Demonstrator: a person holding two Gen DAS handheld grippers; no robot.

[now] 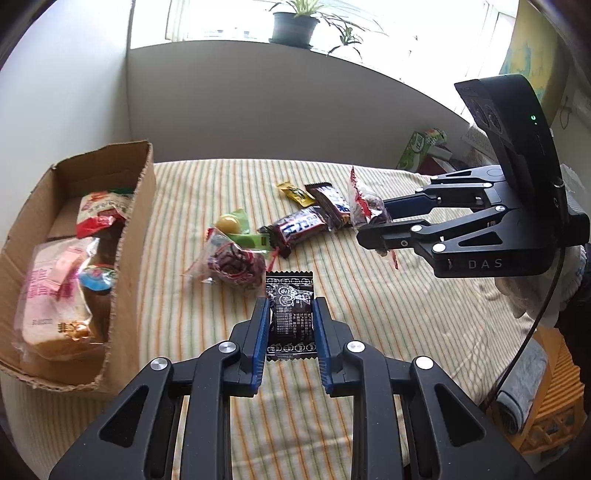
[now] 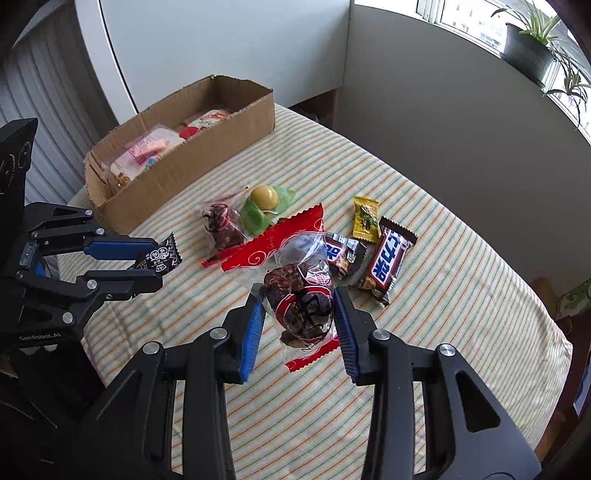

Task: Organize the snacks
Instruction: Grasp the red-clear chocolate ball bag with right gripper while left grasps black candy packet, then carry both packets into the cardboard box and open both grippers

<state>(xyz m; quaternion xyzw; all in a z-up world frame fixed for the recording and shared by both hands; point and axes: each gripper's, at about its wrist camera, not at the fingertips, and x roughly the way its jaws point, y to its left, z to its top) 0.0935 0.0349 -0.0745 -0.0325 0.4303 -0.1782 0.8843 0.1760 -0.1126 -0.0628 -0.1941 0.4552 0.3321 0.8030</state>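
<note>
My left gripper (image 1: 291,314) is shut on a small black sachet (image 1: 291,314) and holds it above the striped tablecloth (image 1: 406,314); it also shows in the right wrist view (image 2: 157,260). My right gripper (image 2: 300,314) is shut on a clear red-edged bag of dark dried fruit (image 2: 300,295), lifted off the cloth; it shows in the left wrist view (image 1: 369,218). A cardboard box (image 1: 129,236) with several snack packs stands at the left. On the cloth lie a second fruit bag (image 1: 232,262), a green-and-yellow candy (image 1: 236,229), two Snickers bars (image 2: 386,264) and a yellow sachet (image 2: 365,218).
A white wall panel (image 1: 258,110) rises behind the table. Potted plants (image 1: 295,26) stand on the windowsill. A green carton (image 1: 421,147) sits past the table's far right. A rolled towel on a wooden stool (image 1: 524,387) is at the right, below the table edge.
</note>
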